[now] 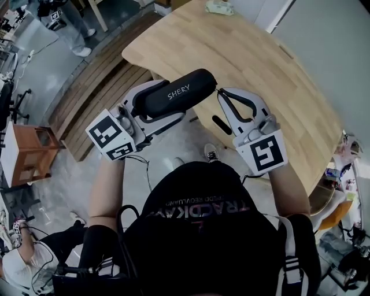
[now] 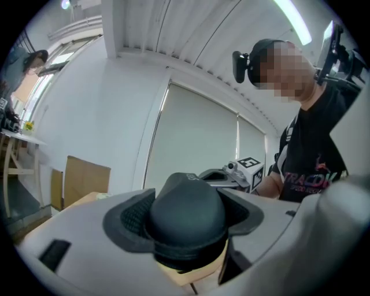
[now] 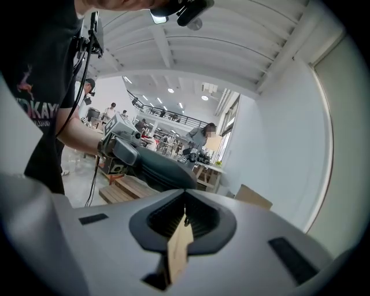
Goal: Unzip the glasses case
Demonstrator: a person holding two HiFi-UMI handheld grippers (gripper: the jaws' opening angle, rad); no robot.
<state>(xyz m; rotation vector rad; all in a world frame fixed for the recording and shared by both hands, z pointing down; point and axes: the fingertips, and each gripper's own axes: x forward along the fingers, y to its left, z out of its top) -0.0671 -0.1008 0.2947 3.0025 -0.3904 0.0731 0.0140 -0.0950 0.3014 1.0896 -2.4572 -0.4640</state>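
A black glasses case (image 1: 179,92) with the white word "SHERY" on its side is held in the air at the centre of the head view. Its long axis runs from 8 o'clock to 2 o'clock. It hangs over the near edge of a wooden table (image 1: 260,63), partly above the grey floor.

The left gripper (image 1: 165,105) comes in from 8 o'clock. Its two jaws wrap the case's lower-left half, one on each long side, and press on it. The left gripper view confirms this: the case's rounded dark end fills the space between the pads.

The right gripper (image 1: 221,92) comes in from 4 o'clock. Its jaws are drawn together to a narrow point right at the case's 2 o'clock end. A thin dark zipper pull (image 1: 217,89) joins that end to the jaw tips and is pinched between them. In the right gripper view the pads meet, with the case's end just beyond them. How far the zip is open cannot be told.

The person's black shirt (image 1: 196,231) fills the view at 6 o'clock, a bare forearm leading to each gripper.

Farther out, slatted wooden steps (image 1: 98,92) lie at 10 o'clock and an orange-brown stool (image 1: 29,153) stands at 9 o'clock. Another person (image 1: 69,23) stands at 11 o'clock. A small pale object (image 1: 219,7) rests on the table's far edge at 12 o'clock.
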